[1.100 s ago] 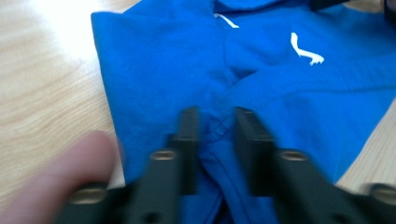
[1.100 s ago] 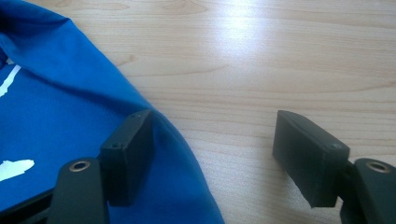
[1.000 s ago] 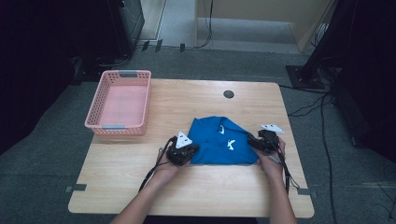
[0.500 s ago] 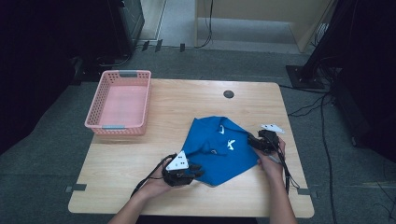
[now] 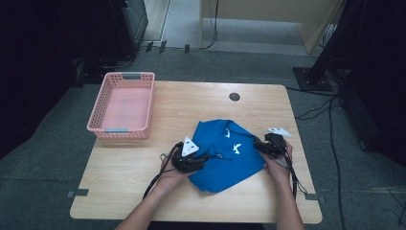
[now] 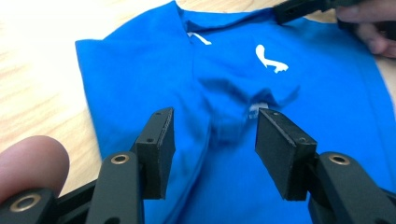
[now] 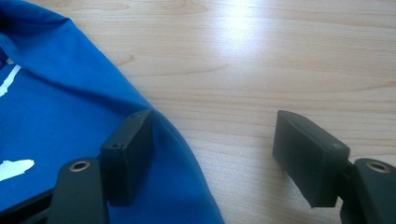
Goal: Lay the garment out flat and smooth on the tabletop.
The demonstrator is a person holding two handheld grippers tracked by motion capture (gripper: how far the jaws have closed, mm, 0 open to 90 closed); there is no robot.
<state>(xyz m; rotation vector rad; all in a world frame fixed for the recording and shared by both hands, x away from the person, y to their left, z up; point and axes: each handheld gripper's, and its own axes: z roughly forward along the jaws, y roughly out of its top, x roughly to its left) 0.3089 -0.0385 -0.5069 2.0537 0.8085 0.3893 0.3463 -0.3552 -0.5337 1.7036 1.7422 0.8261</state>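
A blue shirt (image 5: 230, 155) with white marks lies rumpled on the wooden table (image 5: 191, 103), right of centre. My left gripper (image 5: 201, 160) hovers at the shirt's left side. In the left gripper view its jaws (image 6: 212, 121) stand apart over a small bunched fold (image 6: 233, 116), and the pads do not press on it; they have just been opening. My right gripper (image 5: 258, 146) sits at the shirt's right edge. Its jaws (image 7: 212, 128) are wide apart, one fingertip (image 7: 128, 149) over the blue cloth (image 7: 56, 116) and the other over bare wood.
A pink plastic basket (image 5: 103, 103) stands at the table's back left. A small dark round hole (image 5: 234, 96) marks the tabletop near the far edge. Dark furniture and cables surround the table on the floor.
The left gripper drew the shirt's left side toward the front edge, then let it go, opened and moved back over the cloth. The shirt now lies skewed. The right gripper stayed put.
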